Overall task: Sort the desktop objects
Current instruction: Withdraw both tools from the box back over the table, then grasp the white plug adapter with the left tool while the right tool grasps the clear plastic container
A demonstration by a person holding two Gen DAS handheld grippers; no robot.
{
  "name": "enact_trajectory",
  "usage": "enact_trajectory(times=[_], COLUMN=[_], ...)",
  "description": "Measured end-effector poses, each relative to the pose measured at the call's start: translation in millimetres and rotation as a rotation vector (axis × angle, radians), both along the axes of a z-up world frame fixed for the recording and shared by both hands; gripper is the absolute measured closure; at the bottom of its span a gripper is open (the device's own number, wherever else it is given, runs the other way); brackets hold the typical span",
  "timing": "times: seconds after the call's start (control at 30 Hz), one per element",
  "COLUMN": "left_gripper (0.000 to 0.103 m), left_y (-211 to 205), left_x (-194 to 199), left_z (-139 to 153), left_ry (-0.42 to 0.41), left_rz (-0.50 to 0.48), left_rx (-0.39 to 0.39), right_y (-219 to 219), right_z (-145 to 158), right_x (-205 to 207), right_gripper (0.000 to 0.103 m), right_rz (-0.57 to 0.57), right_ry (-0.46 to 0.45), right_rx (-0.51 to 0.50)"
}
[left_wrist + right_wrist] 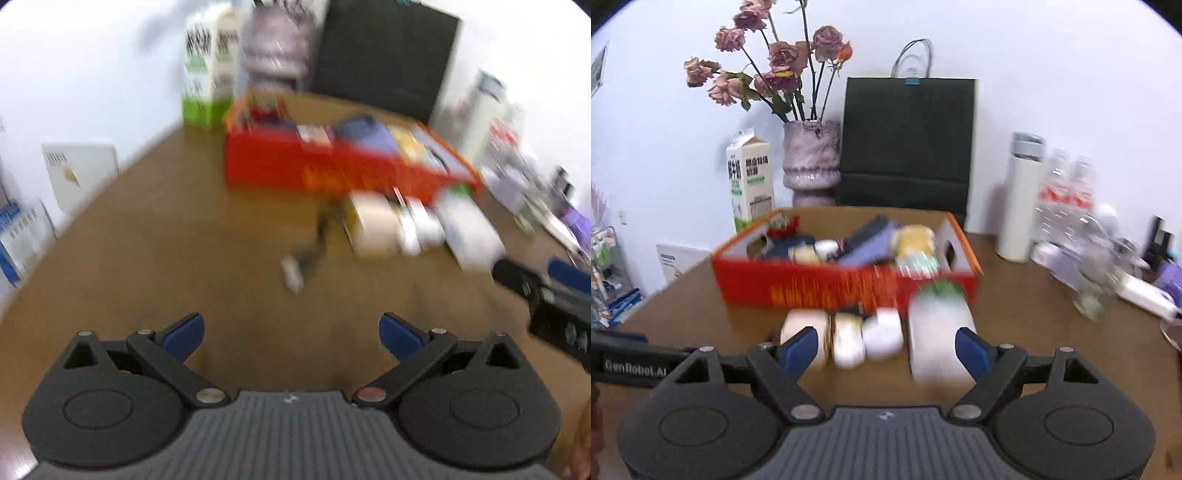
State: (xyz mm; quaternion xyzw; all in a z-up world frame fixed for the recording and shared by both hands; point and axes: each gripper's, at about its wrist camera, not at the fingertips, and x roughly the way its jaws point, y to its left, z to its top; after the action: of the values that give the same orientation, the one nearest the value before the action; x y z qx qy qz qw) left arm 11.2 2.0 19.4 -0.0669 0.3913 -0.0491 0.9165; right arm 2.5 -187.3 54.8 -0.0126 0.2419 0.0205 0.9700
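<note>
My left claw (291, 334) hangs at the bottom of the left wrist view with its blue-padded fingers (184, 334) spread wide over the brown wooden tabletop (147, 240), holding nothing. My right claw (886, 350) sits low in the right wrist view, also wide and empty, its blue pads (971, 349) framing a row of blurred things on the table.

That row lies in the lower middle of the right view, just in front of the open red and orange cardboard box (831, 284): a cream squarish block (807, 332) on the left, a small white and yellow piece (849, 341), a small white rounded piece (884, 334), and a larger white pack with a green top (940, 332) on the right. Motion blur hides any print on them. The box is crowded with a purple flat item (866, 247), a yellow pack (914, 238) and other blurred things.

In the left view, a small white object (291, 273) and a dark tangled thing (317, 240) lie on the bare wood at centre.

Behind the box, upper left, a white and green milk carton (750, 177) carries Chinese characters too small to read. Beside it stands a mottled pink vase of dried roses (810, 162), then a black paper bag (907, 144). At right are a white flask (1021, 199) and clear bottles with red labels (1067, 188). At the left edge of the right view, a black bar reads "GenRobot.AI" (635, 367).
</note>
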Motion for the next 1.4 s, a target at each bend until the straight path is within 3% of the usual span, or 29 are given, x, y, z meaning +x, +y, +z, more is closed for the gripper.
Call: enact_trajectory(times=[0.13,0.27,0.37,0.53,0.7,0.8,0.97,1.03,1.1,1.2,1.33,1.4], left_gripper=[0.0,0.0,0.0,0.0,0.0,0.0,0.006,0.019,0.021,0.034,0.034,0.034], left_y=[-16.9,-13.5,-14.6,-30.7,-45.7,-54.1,-54.8,-59.5,-61.2,-57.4,-52.9,-45.3], left_x=[-54.2,-62.4,-54.0,-35.3,11.7,55.0,123.5,137.7,143.4,144.0,133.7,127.5], left_z=[-5.7,1.0,6.1,5.9,23.4,25.4,12.4,6.4,3.7,-1.1,-2.3,-2.1], left_ry=[-0.098,-0.14,-0.142,-0.223,-0.258,-0.228,-0.093,-0.045,-0.057,-0.063,-0.101,-0.097], left_rz=[-0.051,-0.05,-0.047,-0.088,-0.154,-0.192,-0.154,-0.136,-0.145,-0.143,-0.186,-0.205], left_rx=[0.124,0.097,0.086,0.164,0.158,0.146,0.033,0.074,0.099,0.084,0.095,0.056], right_y=[-4.8,-7.3,-5.5,-16.6,-33.4,-46.3,-63.4,-65.6,-64.7,-62.2,-58.2,-54.7], right_z=[-13.8,-16.2,-15.4,-18.1,-20.4,-17.0,-22.1,-24.5,-25.7,-28.3,-28.9,-29.4], right_x=[-49.2,-69.5,-66.6,-56.6,-40.3,-24.0,11.2,25.3,38.7,60.1,91.7,106.7], right_gripper=[0.022,0.022,0.022,0.022,0.023,0.023,0.023,0.024,0.024,0.024,0.031,0.031], right_rz=[0.005,0.016,0.012,-0.024,-0.053,-0.063,-0.088,-0.082,-0.082,-0.08,-0.058,-0.046], right_ry=[0.012,-0.003,-0.002,0.015,0.041,0.036,0.069,0.081,0.082,0.085,0.106,0.113], right_rx=[0.017,0.067,0.051,0.081,0.067,0.066,0.108,0.118,0.107,0.115,0.136,0.124])
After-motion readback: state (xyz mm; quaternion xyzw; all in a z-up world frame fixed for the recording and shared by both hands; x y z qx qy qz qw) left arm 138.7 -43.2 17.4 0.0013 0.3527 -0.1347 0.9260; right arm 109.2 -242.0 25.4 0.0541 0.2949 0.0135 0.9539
